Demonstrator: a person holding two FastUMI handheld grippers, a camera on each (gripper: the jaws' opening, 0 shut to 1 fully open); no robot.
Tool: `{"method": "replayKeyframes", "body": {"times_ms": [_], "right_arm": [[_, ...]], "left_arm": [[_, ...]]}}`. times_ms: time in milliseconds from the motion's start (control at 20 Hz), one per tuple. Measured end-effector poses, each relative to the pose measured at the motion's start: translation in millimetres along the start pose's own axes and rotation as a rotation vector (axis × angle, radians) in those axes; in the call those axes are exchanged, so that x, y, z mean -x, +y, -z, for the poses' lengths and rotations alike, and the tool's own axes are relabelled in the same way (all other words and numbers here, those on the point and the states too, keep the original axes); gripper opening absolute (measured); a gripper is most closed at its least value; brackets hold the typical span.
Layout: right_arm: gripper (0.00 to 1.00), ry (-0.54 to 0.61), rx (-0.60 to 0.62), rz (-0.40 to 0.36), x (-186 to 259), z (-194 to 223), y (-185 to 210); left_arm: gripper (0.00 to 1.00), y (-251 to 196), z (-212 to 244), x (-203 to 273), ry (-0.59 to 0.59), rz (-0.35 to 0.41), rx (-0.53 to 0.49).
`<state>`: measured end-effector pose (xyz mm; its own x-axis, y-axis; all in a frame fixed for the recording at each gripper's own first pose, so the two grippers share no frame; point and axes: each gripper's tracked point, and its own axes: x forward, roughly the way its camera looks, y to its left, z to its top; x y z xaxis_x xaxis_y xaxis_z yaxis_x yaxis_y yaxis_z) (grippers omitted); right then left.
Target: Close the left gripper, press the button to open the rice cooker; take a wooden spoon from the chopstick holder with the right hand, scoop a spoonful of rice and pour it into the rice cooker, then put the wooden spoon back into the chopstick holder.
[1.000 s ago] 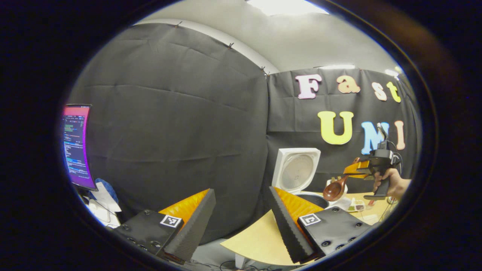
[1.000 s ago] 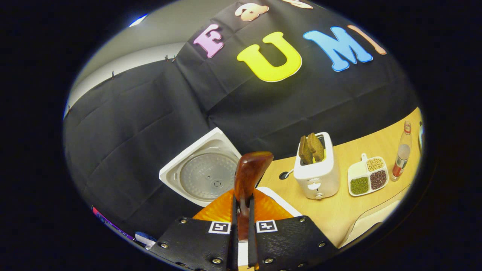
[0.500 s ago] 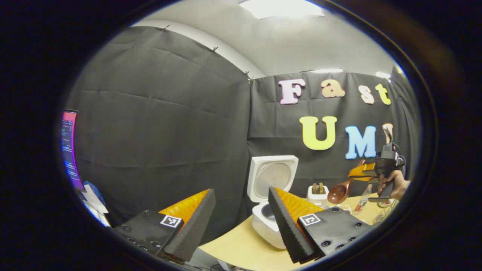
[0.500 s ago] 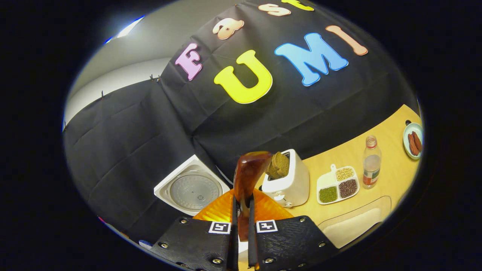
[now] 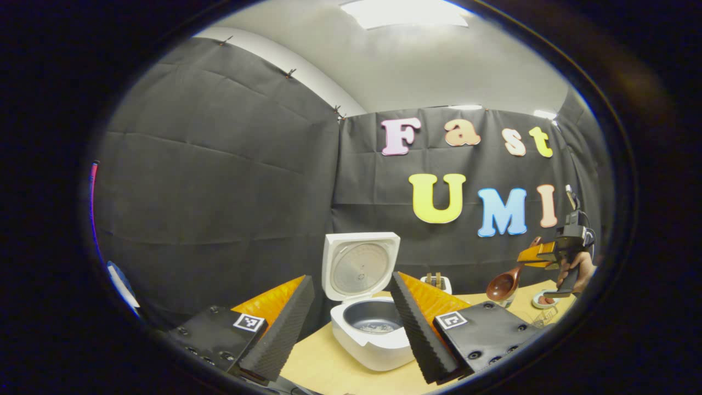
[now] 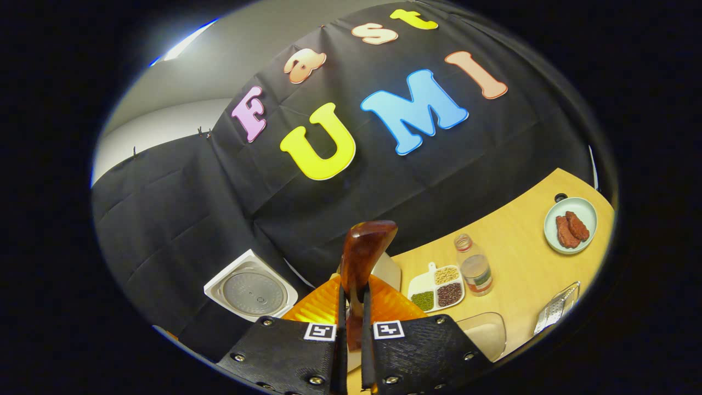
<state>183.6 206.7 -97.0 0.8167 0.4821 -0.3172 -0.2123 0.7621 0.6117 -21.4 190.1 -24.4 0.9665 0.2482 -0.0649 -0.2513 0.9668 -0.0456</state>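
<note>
The right gripper (image 6: 351, 329) has its jaws clamped on the spoon (image 6: 362, 247), light, stiff and likely slick, handle at 6 o'clock, while the left gripper (image 5: 351, 321) jaws gape.

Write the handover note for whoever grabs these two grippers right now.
Left gripper: open, empty, facing the rice cooker.
Right gripper: shut on the wooden spoon, held up above the table.
Cooker lid is up, pot exposed; something lies at its bottom, too small to tell.
Done: cooker opened, spoon picked up.
Left, at least: return the spoon to the chopstick holder. Whether rice has been scooped and poured can't be told.
</note>
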Motion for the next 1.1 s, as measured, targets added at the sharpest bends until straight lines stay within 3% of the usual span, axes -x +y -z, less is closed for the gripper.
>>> {"method": "replayKeyframes", "body": {"times_ms": [700, 1100], "right_arm": [[0.10, -0.106, 0.022, 0.236, 82.1, -50.0, -144.4], [0.10, -0.099, 0.028, 0.349, 115.9, -43.6, -214.6]], "left_arm": [[0.99, -104.9, -1.6, -24.4, 0.004, 0.156, -0.001], [0.96, -155.9, -4.1, -15.2, 0.004, 0.222, -0.024]]}}
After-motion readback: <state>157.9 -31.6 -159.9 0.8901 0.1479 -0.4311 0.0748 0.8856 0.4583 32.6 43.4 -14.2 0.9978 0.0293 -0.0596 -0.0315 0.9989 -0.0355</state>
